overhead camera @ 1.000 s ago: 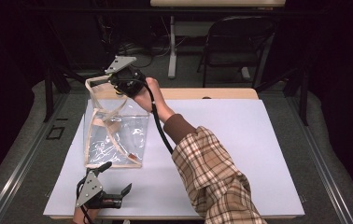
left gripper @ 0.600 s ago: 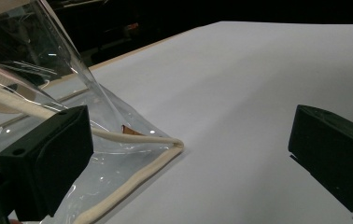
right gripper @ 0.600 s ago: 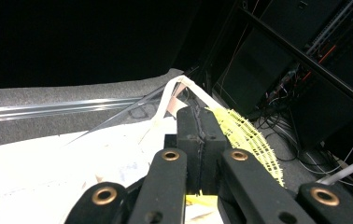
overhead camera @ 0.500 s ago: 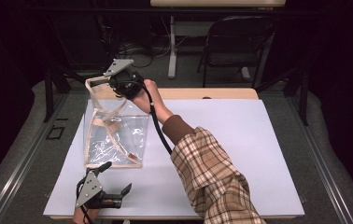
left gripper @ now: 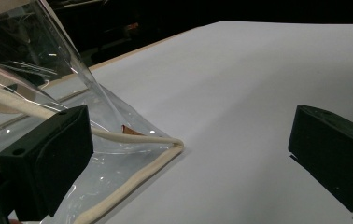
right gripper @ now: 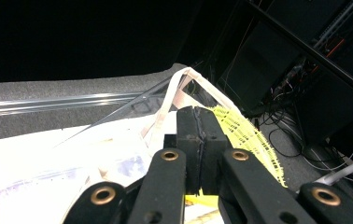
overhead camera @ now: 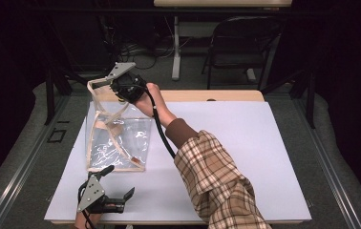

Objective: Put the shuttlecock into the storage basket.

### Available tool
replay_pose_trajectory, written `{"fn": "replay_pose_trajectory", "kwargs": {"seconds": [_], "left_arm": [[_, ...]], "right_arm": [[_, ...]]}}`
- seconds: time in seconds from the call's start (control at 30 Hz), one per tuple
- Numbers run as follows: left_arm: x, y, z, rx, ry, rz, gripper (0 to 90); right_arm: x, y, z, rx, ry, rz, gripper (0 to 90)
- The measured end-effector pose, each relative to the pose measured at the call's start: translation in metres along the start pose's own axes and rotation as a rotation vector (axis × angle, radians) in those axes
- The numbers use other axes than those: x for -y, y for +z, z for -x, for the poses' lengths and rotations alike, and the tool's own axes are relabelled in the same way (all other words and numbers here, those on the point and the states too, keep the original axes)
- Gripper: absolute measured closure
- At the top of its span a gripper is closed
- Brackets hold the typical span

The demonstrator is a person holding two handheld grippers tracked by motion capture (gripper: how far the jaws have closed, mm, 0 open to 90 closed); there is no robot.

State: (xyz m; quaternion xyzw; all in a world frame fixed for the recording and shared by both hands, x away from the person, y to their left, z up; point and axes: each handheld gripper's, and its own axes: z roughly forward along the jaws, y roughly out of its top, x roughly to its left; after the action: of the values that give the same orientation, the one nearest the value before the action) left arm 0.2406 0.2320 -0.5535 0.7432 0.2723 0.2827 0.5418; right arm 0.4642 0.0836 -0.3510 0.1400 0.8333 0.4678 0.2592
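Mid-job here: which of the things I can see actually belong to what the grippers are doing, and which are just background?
In the job:
clear plastic bag with cream trim
right gripper, shut on the bag's top edge, lifting it
left gripper, jaws open, near the bag's lower corner
white table top

Just background:
folding chair
desk leg
floor cables

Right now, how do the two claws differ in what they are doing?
The right claw is raised at the far end of the table, shut on the top edge of the clear bag, lifting it. The left claw sits low at the near edge, jaws wide open and holding nothing, beside the bag's bottom corner. Both are black, two-jawed and hand-held.
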Motion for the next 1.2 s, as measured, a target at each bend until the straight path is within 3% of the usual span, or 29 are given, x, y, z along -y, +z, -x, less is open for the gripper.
{"fn": "replay_pose_trajectory", "kwargs": {"seconds": [0.7,1.2], "left_arm": [[0.0,0.001,0.0,0.0,0.005,-0.006,0.0],[0.0,0.002,0.001,-0.002,0.01,-0.009,0.0]], "right_arm": [[0.01,-0.015,0.012,-0.013,0.079,-0.022,54.7],[0.031,-0.037,0.022,-0.09,0.141,-0.063,17.6]]}}
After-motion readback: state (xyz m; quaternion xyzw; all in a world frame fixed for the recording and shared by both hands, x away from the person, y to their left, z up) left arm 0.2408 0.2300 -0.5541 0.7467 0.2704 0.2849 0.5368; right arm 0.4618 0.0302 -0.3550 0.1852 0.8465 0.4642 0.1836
